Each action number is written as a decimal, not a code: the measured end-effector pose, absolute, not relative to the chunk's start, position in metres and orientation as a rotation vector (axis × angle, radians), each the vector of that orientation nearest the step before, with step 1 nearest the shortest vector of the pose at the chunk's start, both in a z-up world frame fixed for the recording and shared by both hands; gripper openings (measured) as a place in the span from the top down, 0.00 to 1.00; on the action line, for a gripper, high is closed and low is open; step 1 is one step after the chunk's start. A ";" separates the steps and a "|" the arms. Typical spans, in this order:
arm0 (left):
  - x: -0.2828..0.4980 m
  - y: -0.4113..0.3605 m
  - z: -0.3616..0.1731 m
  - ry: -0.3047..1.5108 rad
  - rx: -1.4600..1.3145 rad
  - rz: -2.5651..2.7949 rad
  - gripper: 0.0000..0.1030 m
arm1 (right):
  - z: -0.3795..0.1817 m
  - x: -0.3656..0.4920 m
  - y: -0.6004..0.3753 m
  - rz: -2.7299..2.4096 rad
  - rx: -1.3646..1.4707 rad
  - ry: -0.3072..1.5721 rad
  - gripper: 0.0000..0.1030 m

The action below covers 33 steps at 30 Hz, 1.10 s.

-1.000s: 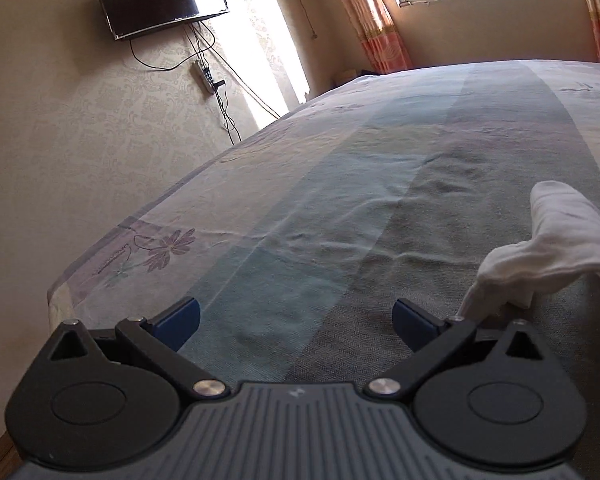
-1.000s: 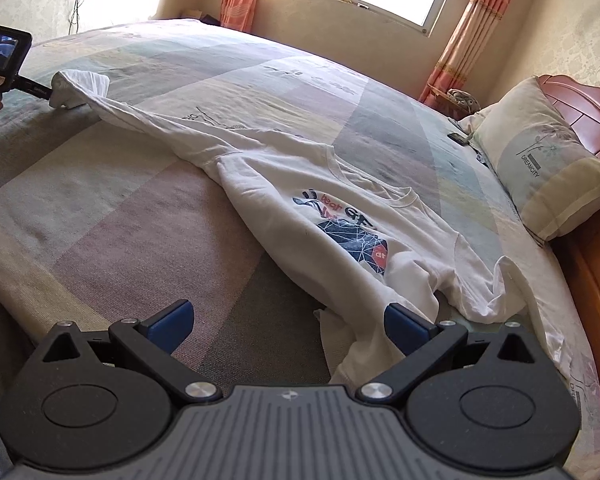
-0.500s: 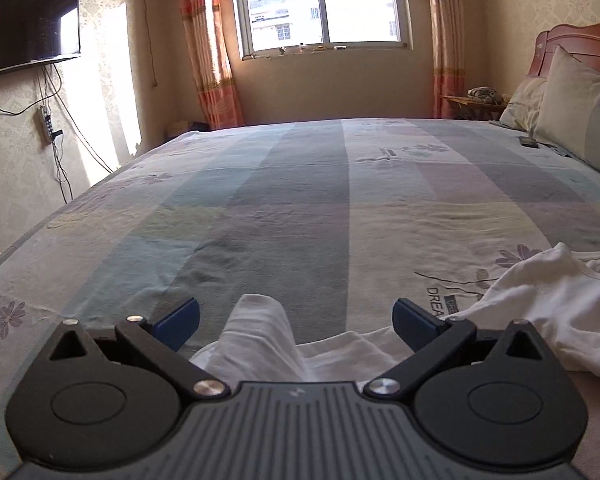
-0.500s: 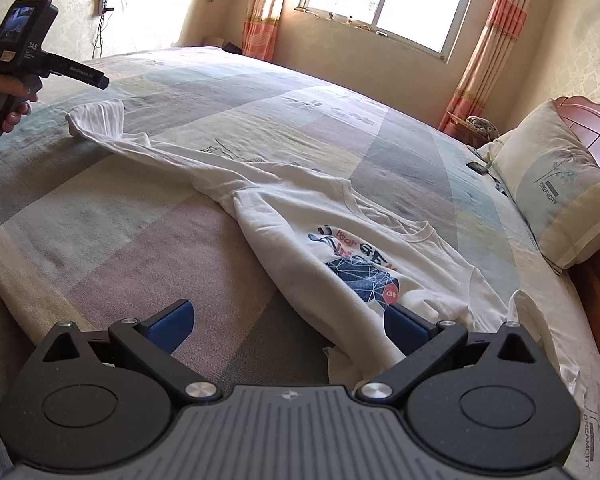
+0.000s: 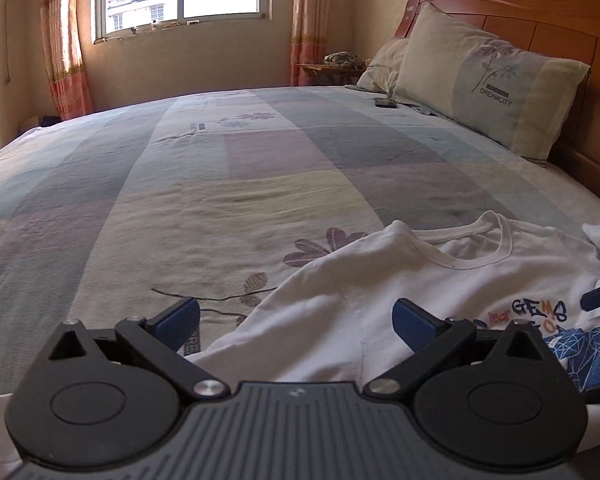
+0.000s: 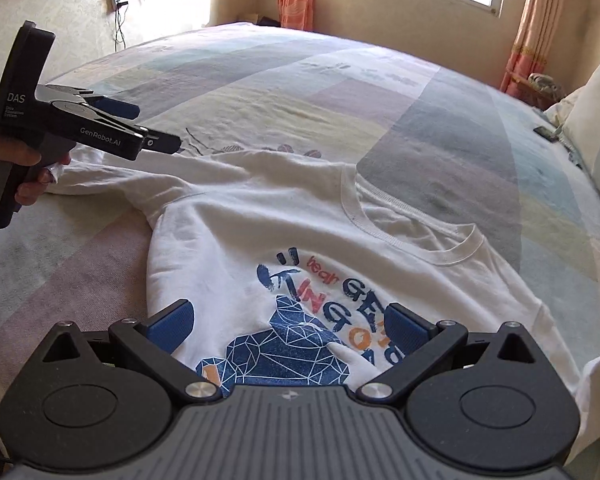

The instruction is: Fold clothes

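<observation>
From the left wrist, the left gripper [image 5: 296, 316] hangs wide open and empty over the shoulder of a white printed T-shirt [image 5: 380, 280] on the patchwork bedspread [image 5: 220, 184]; a pillow [image 5: 488, 92] leans against the wooden headboard [image 5: 560, 12]. The right wrist view shows the right gripper [image 6: 286, 326] equally spread, empty above the chest print, plus a hand [image 6: 28, 172] holding the left tool beside the sleeve.

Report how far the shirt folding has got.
Done: the white shirt lies print-up on the bed, one sleeve stretched sideways. In hand: nothing; the left gripper hovers over that sleeve and the right gripper over the print, jaws open. Left: every fold; no part is turned over yet.
</observation>
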State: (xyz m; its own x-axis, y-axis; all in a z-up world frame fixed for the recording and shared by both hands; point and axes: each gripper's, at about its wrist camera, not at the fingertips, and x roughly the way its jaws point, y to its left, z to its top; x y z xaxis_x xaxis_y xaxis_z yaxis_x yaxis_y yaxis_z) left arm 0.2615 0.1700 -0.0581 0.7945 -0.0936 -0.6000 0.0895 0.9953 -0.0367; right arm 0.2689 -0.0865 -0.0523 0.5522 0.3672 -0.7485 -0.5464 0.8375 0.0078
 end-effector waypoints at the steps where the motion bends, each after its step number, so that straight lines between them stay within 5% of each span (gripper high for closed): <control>1: 0.263 0.167 -0.060 0.658 -0.021 -0.126 0.01 | -0.058 0.274 -0.088 0.566 -0.209 0.864 0.00; 15: 0.290 0.170 -0.100 1.045 -0.157 -0.119 0.01 | -0.096 0.315 -0.077 0.412 -0.175 1.232 0.00; 22: 0.289 0.183 -0.069 1.153 -0.247 -0.060 0.03 | -0.064 0.332 -0.081 0.270 -0.062 1.412 0.00; 33: 0.257 0.195 -0.039 1.226 -0.137 -0.001 0.02 | -0.010 0.259 -0.044 0.269 0.075 1.399 0.00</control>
